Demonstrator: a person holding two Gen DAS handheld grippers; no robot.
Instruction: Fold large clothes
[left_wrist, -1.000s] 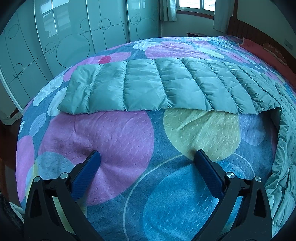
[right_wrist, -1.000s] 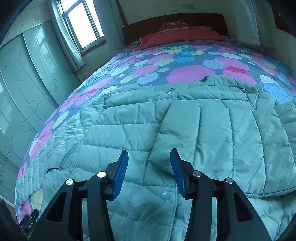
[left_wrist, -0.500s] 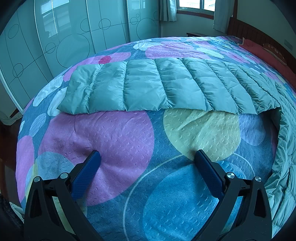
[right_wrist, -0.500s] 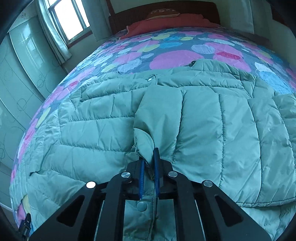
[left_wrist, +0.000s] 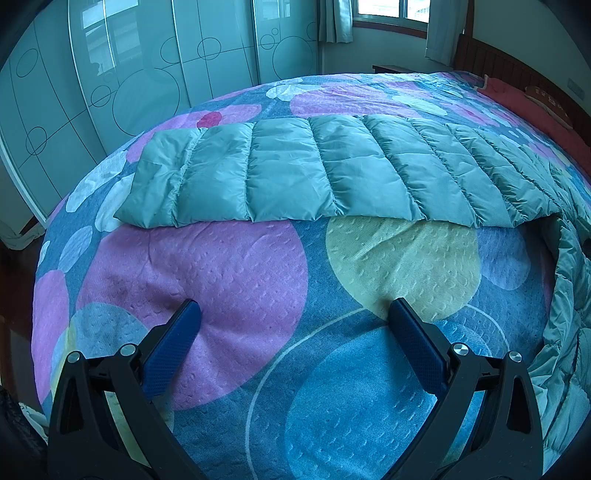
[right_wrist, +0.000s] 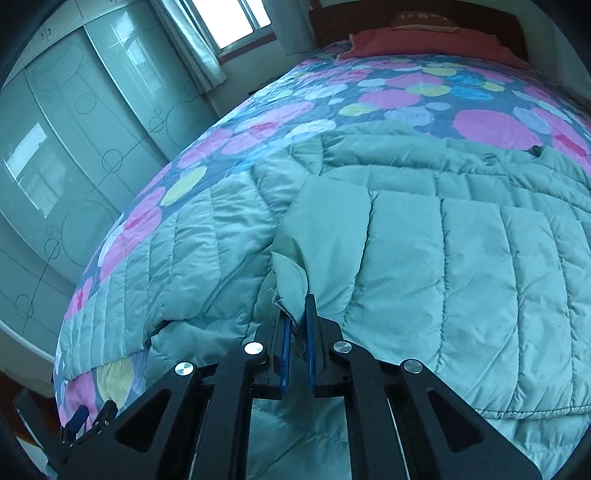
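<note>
A teal quilted jacket (right_wrist: 424, 258) lies spread on a circle-patterned bed (left_wrist: 258, 266). The right gripper (right_wrist: 297, 325) has its jaws clamped on a sleeve cuff; the left gripper (left_wrist: 291, 314) hovers, jaws wide apart

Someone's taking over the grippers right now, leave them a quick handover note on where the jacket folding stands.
Right gripper: shut on the cuff of the puffer jacket, whose sleeve lies folded across the body.
Left gripper: open, holding nothing, over the bedspread.
The other sleeve lies stretched out flat on the bed.
Done: cuff grasped. Left: fold the outstretched sleeve in, then fold the body.
</note>
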